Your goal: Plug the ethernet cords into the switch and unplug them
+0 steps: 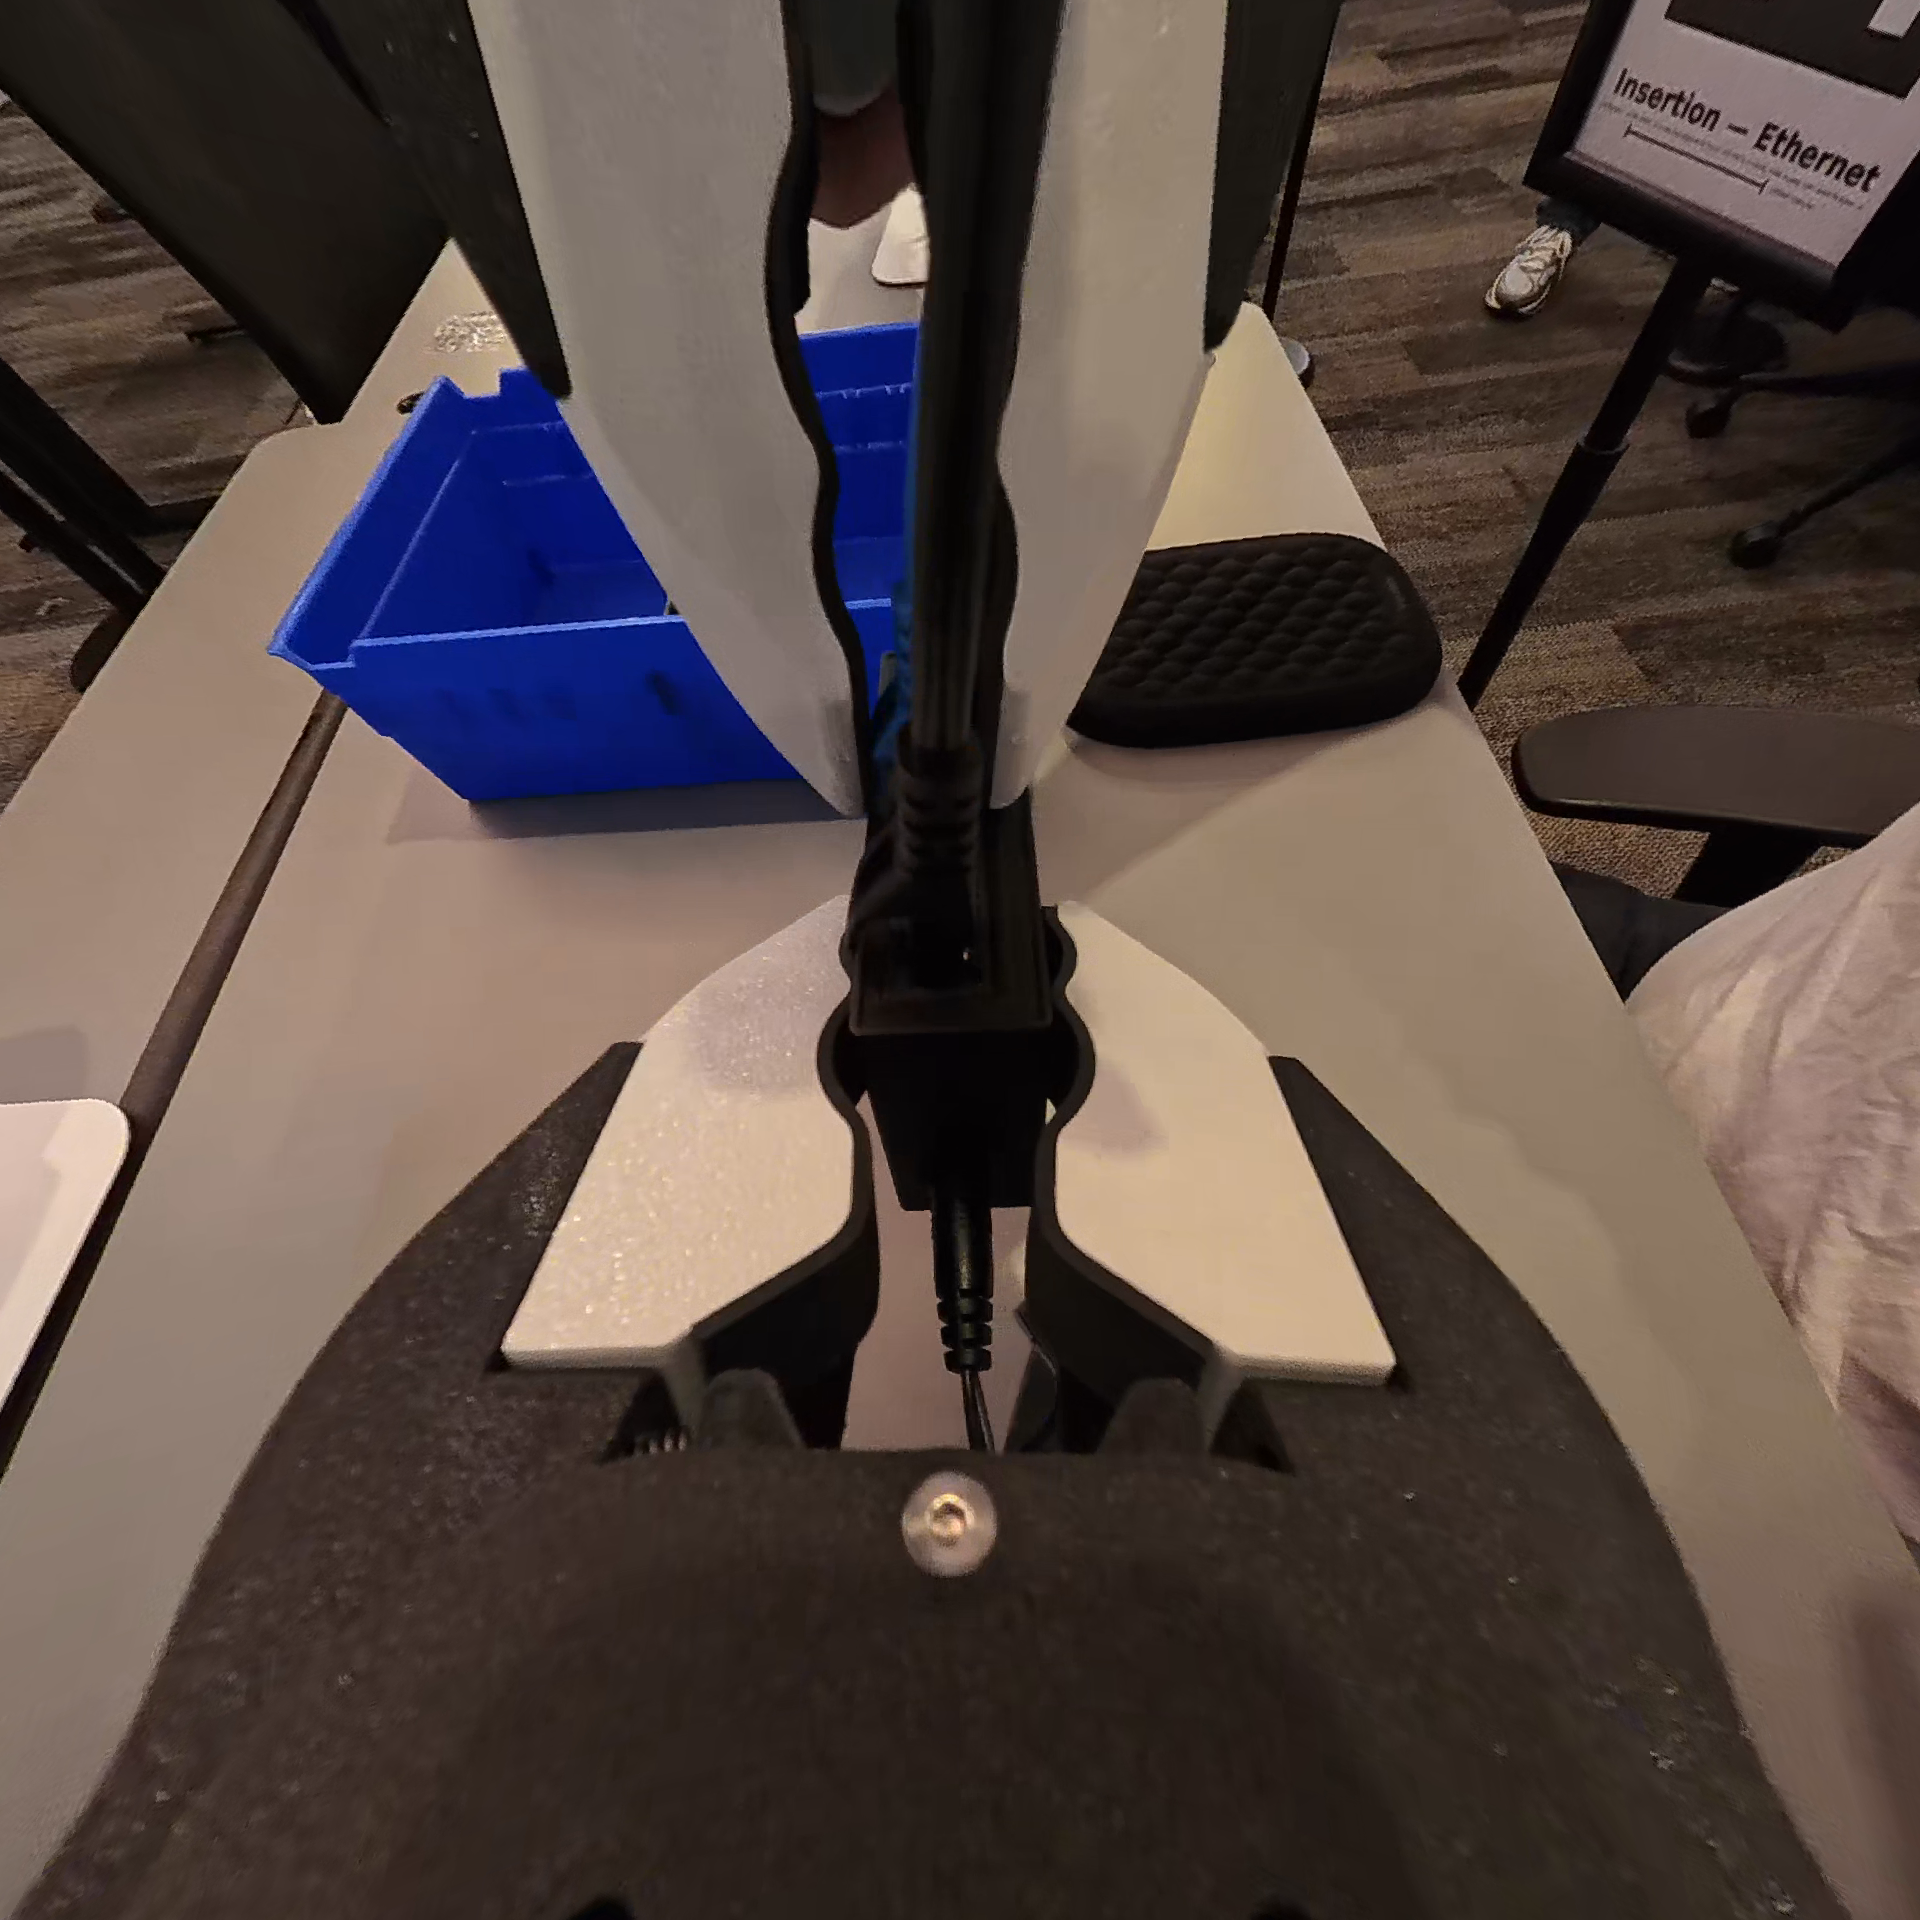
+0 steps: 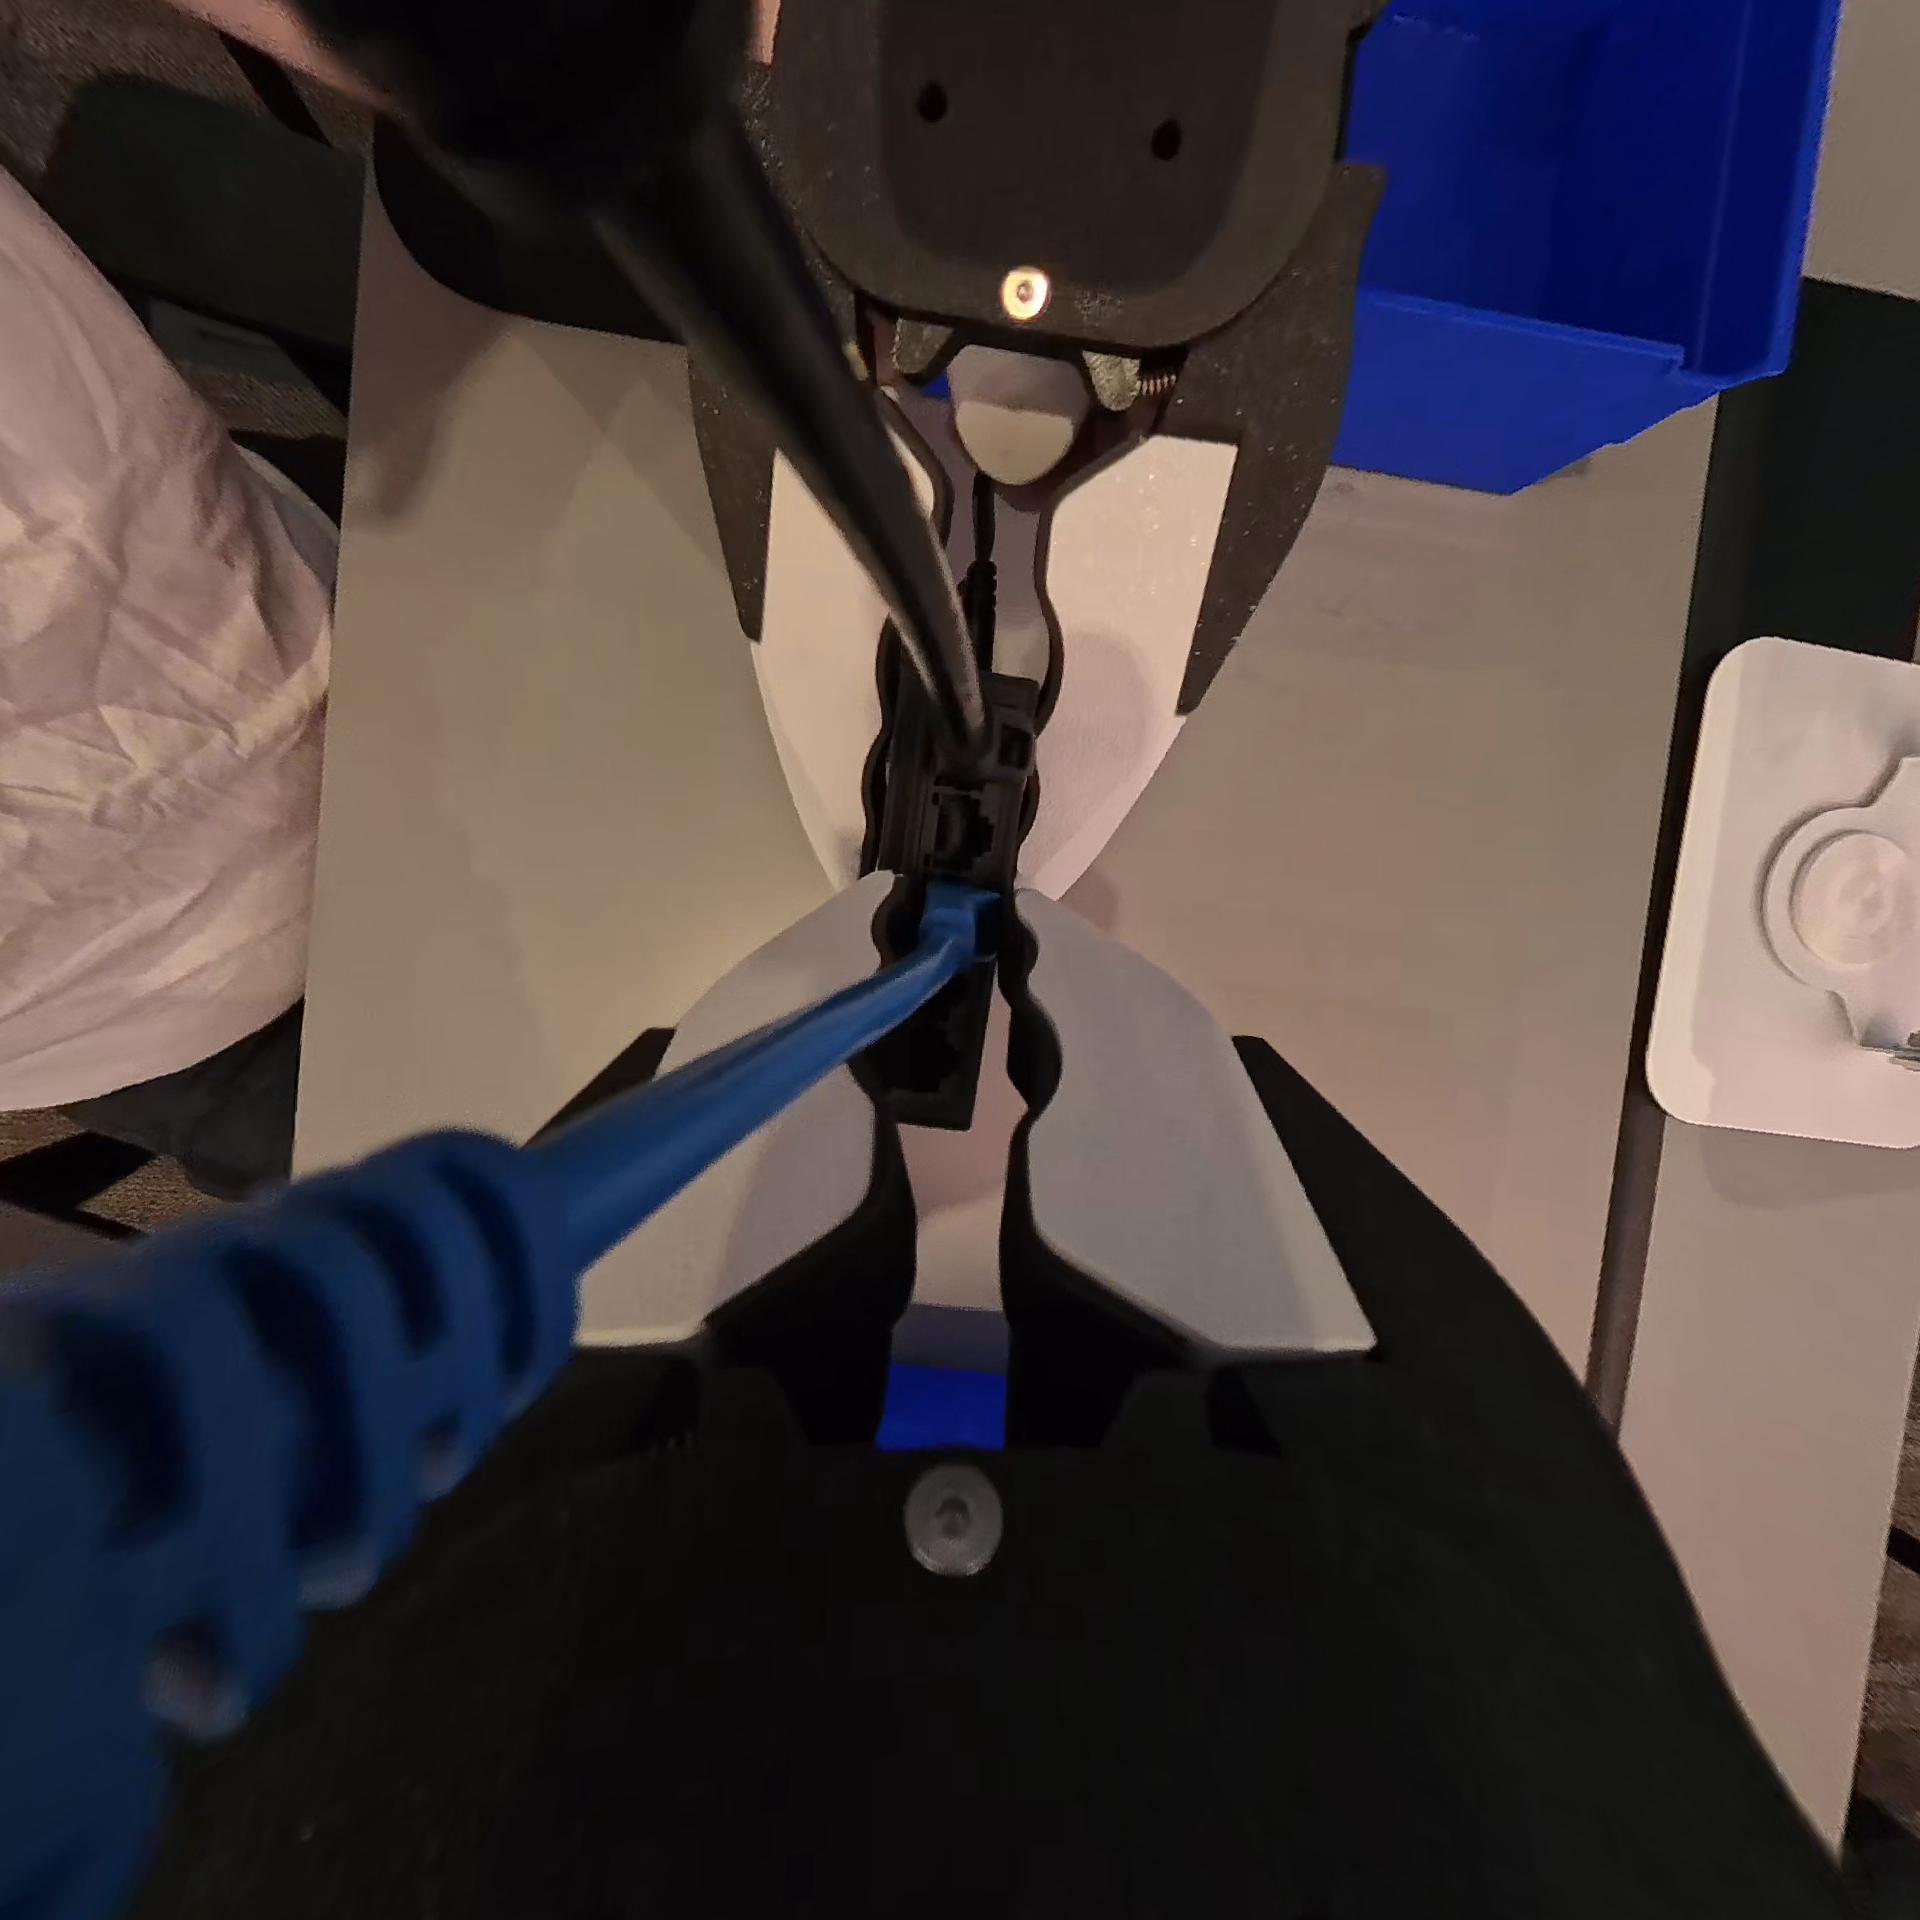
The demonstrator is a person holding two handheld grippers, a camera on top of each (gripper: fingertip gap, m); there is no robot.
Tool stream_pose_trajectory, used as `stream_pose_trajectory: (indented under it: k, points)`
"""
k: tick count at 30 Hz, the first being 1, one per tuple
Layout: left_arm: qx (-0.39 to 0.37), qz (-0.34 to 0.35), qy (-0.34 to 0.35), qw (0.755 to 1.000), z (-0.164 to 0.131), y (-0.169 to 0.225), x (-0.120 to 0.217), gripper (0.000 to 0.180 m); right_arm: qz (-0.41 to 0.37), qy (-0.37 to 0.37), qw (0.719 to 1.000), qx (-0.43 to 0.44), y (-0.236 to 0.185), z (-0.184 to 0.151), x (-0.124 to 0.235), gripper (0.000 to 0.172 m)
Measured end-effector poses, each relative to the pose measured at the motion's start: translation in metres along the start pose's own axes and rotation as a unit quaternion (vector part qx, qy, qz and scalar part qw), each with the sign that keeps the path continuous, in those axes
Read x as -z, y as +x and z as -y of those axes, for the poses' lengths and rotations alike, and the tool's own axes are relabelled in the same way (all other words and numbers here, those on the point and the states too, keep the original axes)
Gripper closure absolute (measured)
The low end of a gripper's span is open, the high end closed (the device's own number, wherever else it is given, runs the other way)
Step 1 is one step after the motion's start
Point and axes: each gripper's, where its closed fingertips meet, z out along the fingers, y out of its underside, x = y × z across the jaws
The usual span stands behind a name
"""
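Note:
The black switch [image 1: 951,1101] is held above the table, clamped between the fingers of my left gripper [image 1: 951,935], which is shut on it. A black ethernet cord [image 1: 940,520] is plugged into its top. My right gripper [image 2: 951,904] faces the left gripper [image 2: 956,831] and is shut on the blue plug [image 2: 961,914] of a blue ethernet cord [image 2: 727,1070], which sits at a port of the switch [image 2: 971,810]. The black cord [image 2: 831,416] sits in a port further along. In the left wrist view the right gripper [image 1: 932,784] comes down from above around the cords.
A blue bin [image 1: 520,623] stands on the grey table [image 1: 416,987] behind the grippers, next to a black padded wrist rest [image 1: 1257,634]. A white moulded tray [image 2: 1808,883] lies on the neighbouring table. A sign on a stand [image 1: 1745,125] and a chair armrest [image 1: 1714,769] are at the right. My two grippers' fingertips are within a few centimetres of each other.

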Motion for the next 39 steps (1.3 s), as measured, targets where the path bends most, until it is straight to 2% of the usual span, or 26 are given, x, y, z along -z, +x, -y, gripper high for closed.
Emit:
stream_pose_trajectory:
  k: [5,8,10,15,18,21,26,30,35,39]
  points:
    - [-0.019,0.007,0.001,1.0,-0.001,-0.001,0.0,0.15,-0.002,0.015,1.0,-0.007,0.001,0.002,-0.001,0.16]
    - [-0.038,0.012,-0.038,0.998,-0.011,0.003,-0.007,0.149,0.012,-0.004,1.0,-0.004,-0.005,-0.004,-0.006,0.158]
    - [-0.027,0.016,-0.066,0.997,-0.017,0.004,-0.012,0.15,0.025,-0.015,0.999,-0.013,-0.006,-0.011,-0.009,0.158]
    - [-0.026,0.033,-0.063,0.997,-0.015,0.003,-0.017,0.15,0.048,-0.018,0.998,-0.031,-0.007,-0.015,-0.006,0.158]
    - [-0.015,0.051,-0.078,0.996,-0.018,-0.001,-0.017,0.15,0.033,-0.03,0.999,-0.015,-0.004,-0.017,-0.007,0.158]
    - [0.012,0.028,-0.065,0.997,-0.021,-0.001,-0.022,0.152,0.029,-0.043,0.999,-0.006,-0.003,-0.019,-0.009,0.159]
    - [0.01,0.024,-0.077,0.997,-0.028,0.0,-0.027,0.151,0.031,-0.055,0.998,0.009,-0.004,-0.02,-0.012,0.159]
    - [0.025,-0.003,-0.046,0.999,-0.019,0.003,-0.023,0.152,0.041,-0.022,0.999,-0.016,-0.004,-0.013,-0.007,0.159]
    - [0.1,-0.059,0.064,0.991,0.01,0.002,-0.005,0.152,0.04,0.056,0.995,-0.073,0.007,0.006,0.009,0.159]
    - [0.095,-0.058,0.039,0.993,0.004,0.004,-0.006,0.152,0.057,0.059,0.992,-0.091,0.005,0.004,0.005,0.158]
